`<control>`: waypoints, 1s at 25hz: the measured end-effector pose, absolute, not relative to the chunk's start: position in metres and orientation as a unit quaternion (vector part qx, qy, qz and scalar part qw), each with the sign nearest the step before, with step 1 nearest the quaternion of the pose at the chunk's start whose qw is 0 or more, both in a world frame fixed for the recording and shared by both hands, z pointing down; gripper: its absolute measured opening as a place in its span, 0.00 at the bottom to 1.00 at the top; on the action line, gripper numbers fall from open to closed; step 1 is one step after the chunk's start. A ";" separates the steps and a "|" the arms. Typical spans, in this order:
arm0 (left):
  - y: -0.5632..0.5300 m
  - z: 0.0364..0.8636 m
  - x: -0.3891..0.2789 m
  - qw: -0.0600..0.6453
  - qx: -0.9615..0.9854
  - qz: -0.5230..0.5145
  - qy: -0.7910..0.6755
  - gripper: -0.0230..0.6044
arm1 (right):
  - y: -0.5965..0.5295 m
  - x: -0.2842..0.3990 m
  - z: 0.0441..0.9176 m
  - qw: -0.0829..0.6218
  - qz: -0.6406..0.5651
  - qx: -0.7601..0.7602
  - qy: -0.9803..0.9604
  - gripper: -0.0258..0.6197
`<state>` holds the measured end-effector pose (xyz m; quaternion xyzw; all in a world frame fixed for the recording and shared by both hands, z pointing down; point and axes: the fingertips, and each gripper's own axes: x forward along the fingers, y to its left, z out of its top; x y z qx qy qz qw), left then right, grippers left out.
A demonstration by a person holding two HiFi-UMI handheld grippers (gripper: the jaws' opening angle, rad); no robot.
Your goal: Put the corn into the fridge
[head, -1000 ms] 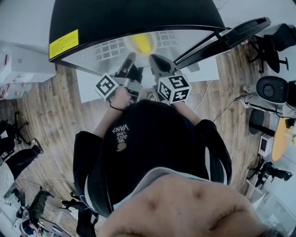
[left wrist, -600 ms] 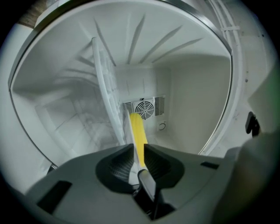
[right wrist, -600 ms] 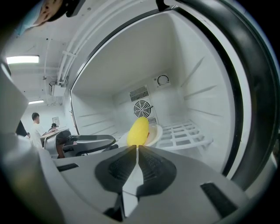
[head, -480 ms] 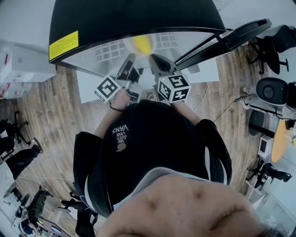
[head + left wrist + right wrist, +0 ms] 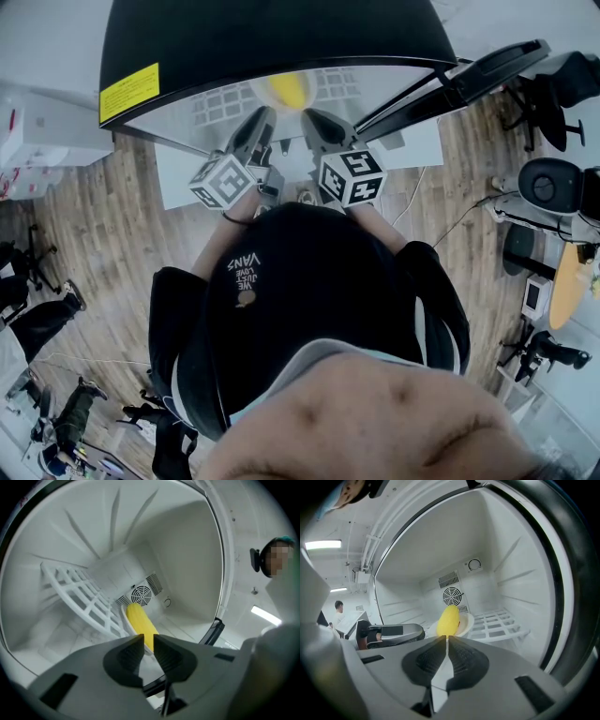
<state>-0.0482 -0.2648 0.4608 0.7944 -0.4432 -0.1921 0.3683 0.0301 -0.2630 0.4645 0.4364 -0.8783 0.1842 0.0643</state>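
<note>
The yellow corn (image 5: pixel 288 89) lies on a small white plate (image 5: pixel 465 620) deep inside the open fridge (image 5: pixel 272 37), in front of the round fan grille. It also shows in the left gripper view as the corn (image 5: pixel 140 623) and in the right gripper view as the corn (image 5: pixel 448 619). My left gripper (image 5: pixel 148 638) hangs at the fridge mouth, short of the corn, its jaws a narrow gap apart with nothing between them. My right gripper (image 5: pixel 447 637) is beside it, tips touching, empty. Both grippers (image 5: pixel 262 117) (image 5: pixel 314 119) stay clear of the corn.
A white wire shelf (image 5: pixel 497 620) sits beside the plate. The fridge door (image 5: pixel 469 75) stands open to the right. The left gripper (image 5: pixel 393 632) shows at the right gripper view's left. Chairs and desks ring the wooden floor (image 5: pixel 103 225); a person stands far off.
The left gripper has rolled about its own axis, so its marker cube shows a different face. The right gripper and the corn have stayed where they were.
</note>
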 end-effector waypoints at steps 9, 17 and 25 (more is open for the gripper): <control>-0.265 0.466 -0.045 0.327 0.817 -0.134 -0.456 0.14 | -0.265 0.029 0.465 0.065 0.183 0.436 -0.879 0.08; -0.268 0.468 -0.043 0.311 0.824 -0.110 -0.461 0.14 | -0.269 0.030 0.465 0.067 0.181 0.438 -0.878 0.08; -0.271 0.469 -0.044 0.307 0.824 -0.102 -0.464 0.12 | -0.273 0.029 0.465 0.067 0.180 0.437 -0.879 0.08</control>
